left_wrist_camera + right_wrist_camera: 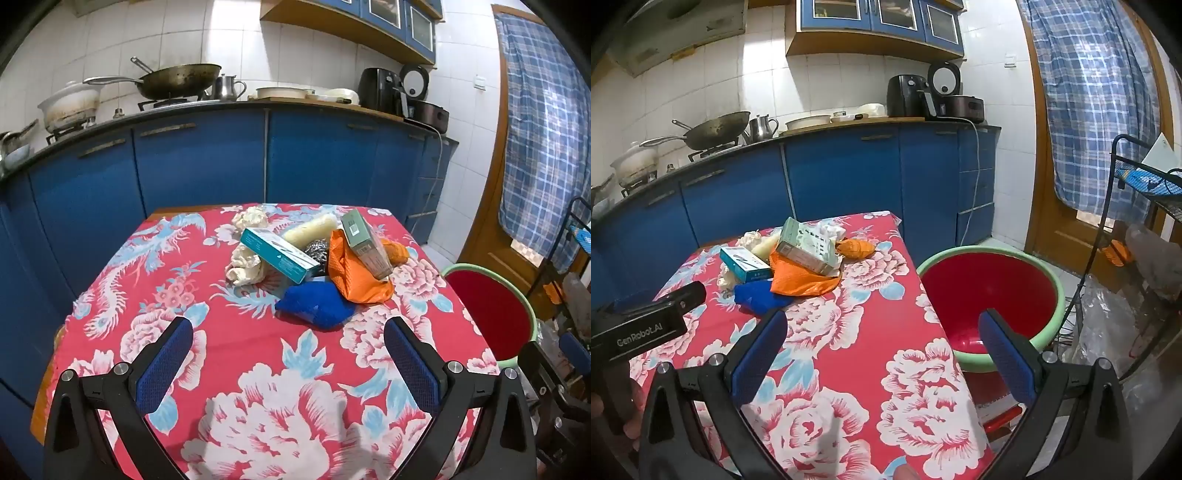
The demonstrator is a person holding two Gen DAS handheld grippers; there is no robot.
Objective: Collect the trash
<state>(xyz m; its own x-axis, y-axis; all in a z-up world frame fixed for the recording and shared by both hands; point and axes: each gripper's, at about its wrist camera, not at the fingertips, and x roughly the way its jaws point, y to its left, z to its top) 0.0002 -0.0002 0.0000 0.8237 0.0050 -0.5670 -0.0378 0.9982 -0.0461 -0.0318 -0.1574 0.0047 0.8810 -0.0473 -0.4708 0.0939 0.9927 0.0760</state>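
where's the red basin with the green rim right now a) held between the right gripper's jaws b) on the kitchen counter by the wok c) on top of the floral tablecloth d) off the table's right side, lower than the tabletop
d: the red basin sits past the right edge of the table, lower than the tabletop, while the trash pile, including the orange bag, is still on the cloth.

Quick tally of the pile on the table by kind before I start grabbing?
Cardboard boxes: 2, teal box and grey-green box
Crumpled paper wads: 2
Bags or cloths: 2, orange, blue
Steel scourer: 1
Yellowish sponge: 1
Total: 8
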